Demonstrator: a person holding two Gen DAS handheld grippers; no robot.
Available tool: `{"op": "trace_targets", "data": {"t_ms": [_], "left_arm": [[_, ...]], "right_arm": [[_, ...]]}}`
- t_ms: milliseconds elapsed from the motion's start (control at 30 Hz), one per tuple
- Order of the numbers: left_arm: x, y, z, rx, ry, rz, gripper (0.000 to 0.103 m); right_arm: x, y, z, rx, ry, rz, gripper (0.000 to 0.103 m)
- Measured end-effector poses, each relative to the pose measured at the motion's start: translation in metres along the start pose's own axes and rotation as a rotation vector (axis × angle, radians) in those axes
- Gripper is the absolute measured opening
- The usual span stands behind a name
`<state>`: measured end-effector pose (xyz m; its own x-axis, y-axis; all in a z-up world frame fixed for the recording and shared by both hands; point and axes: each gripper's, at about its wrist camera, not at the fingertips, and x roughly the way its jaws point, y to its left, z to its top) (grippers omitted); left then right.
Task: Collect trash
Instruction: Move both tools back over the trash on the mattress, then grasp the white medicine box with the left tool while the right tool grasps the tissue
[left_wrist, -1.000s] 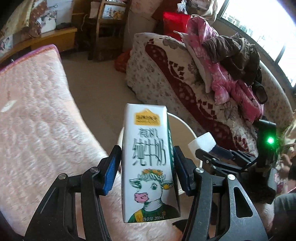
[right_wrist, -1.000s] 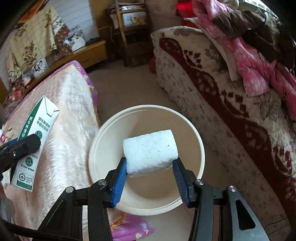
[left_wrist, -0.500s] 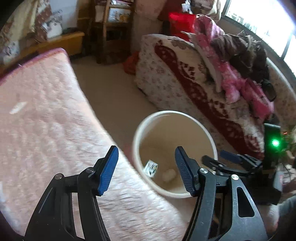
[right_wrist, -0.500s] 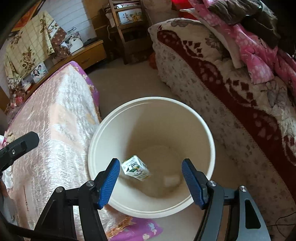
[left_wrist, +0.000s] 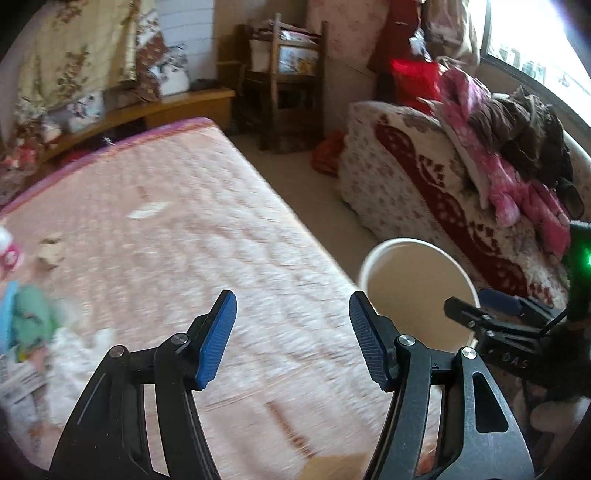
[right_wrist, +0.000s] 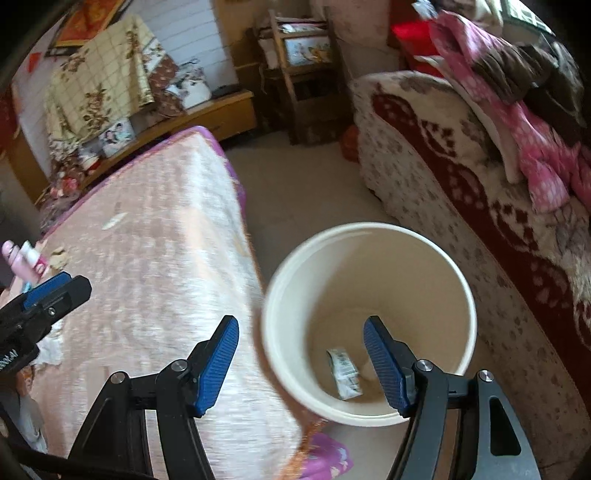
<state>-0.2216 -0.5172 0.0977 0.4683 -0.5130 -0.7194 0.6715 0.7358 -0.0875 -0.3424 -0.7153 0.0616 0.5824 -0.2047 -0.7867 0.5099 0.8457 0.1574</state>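
Note:
A cream trash bucket (right_wrist: 280, 295) stands on the floor beside the pink bed; it also shows in the left wrist view (left_wrist: 417, 245). A milk carton (right_wrist: 343, 373) lies at its bottom. My right gripper (right_wrist: 301, 363) is open and empty, over the bucket's near-left rim. My left gripper (left_wrist: 291, 336) is open and empty over the bed (left_wrist: 184, 229). More trash lies at the bed's left: a green and blue wrapper (left_wrist: 26, 325), white tissue (left_wrist: 77, 343), a brown scrap (left_wrist: 51, 251), a white scrap (left_wrist: 146, 212) and a pink bottle (right_wrist: 22, 258).
A sofa with a red and white patterned cover (right_wrist: 461, 177) and piled clothes (right_wrist: 517, 92) flanks the bucket on the right. A wooden chair (right_wrist: 295, 74) and a low wooden bench (right_wrist: 184, 118) stand at the back. A strip of bare floor (right_wrist: 295, 192) runs between bed and sofa.
Both grippers opened and dropped the milk carton and the white foam block into the bucket. Both have since swung left, the left one from over the bucket to over the bed.

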Motion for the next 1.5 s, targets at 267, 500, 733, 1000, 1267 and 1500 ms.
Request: {"op": "trace_targets", "data": {"t_ms": [267, 500, 733, 1000, 1267, 1500], "left_arm": [[-0.056, 0.067, -0.022, -0.075, -0.051, 0.092, 0.062], [-0.097, 0.130, -0.046, -0.142, -0.064, 0.195, 0.062], [-0.134, 0.203, -0.078, -0.225, -0.051, 0.269, 0.062], [-0.166, 0.299, -0.112, -0.316, -0.001, 0.353, 0.062], [-0.150, 0.369, -0.126, -0.384, 0.097, 0.269, 0.062], [-0.104, 0.380, -0.123, -0.296, 0.242, 0.244, 0.062]], "right_arm": [[-0.019, 0.084, -0.001, -0.115, -0.031, 0.099, 0.070], [-0.020, 0.158, -0.012, -0.218, -0.019, 0.188, 0.072], [-0.009, 0.231, -0.030, -0.329, 0.031, 0.276, 0.073], [0.004, 0.284, -0.039, -0.405, 0.070, 0.360, 0.077], [0.035, 0.329, -0.045, -0.421, 0.129, 0.403, 0.083], [0.058, 0.353, -0.049, -0.444, 0.172, 0.393, 0.083]]}}
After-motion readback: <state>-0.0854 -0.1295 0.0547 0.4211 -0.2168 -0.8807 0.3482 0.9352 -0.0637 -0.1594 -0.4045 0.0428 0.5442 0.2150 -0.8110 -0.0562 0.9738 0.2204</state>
